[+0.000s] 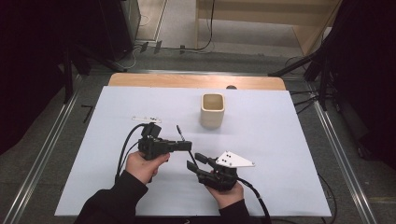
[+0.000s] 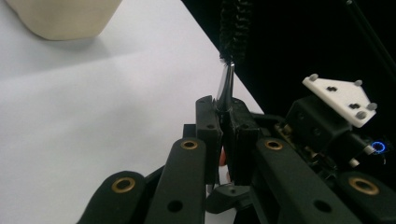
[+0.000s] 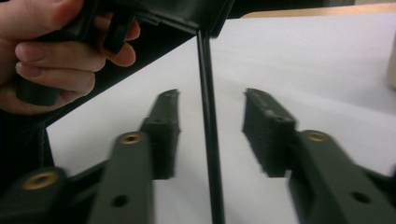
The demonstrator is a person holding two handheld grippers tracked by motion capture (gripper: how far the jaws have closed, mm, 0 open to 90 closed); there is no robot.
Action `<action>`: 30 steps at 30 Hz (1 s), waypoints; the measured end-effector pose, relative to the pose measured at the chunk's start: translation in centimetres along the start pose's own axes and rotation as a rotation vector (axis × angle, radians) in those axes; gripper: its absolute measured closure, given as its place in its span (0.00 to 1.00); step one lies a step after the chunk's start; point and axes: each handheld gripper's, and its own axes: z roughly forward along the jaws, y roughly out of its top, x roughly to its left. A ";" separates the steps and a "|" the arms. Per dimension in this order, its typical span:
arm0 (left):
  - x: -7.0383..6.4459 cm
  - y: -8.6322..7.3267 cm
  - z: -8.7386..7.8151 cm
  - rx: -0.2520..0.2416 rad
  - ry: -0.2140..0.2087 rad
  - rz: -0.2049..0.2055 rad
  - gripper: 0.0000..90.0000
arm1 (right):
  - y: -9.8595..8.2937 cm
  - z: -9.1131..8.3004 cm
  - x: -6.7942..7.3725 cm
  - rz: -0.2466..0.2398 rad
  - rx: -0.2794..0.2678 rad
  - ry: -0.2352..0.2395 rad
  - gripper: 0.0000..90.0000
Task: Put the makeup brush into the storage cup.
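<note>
Pinching a thin brush (image 2: 227, 81) by its metal stem, the left gripper (image 1: 189, 145) is being held above the near bench (image 1: 280, 140). The right gripper (image 3: 211, 109) is being kept spread around the handle, so the brush is likely being pulled askew if those fingers (image 3: 266, 126) are closed off-centre.

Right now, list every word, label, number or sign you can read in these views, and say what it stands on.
None: no readable text shows in any view.
The beige cup is plain.
The thin black brush, clamped in the left gripper, bears no lettering.
The right gripper, its fingers open around the brush handle, carries no marking.
The white plate on it has holes and studs, no print.
</note>
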 end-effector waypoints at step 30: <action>0.8 0.1 0.1 0.159 0.055 0.070 0.96 | 3.3 1.1 -1.7 -0.041 0.338 0.178 0.25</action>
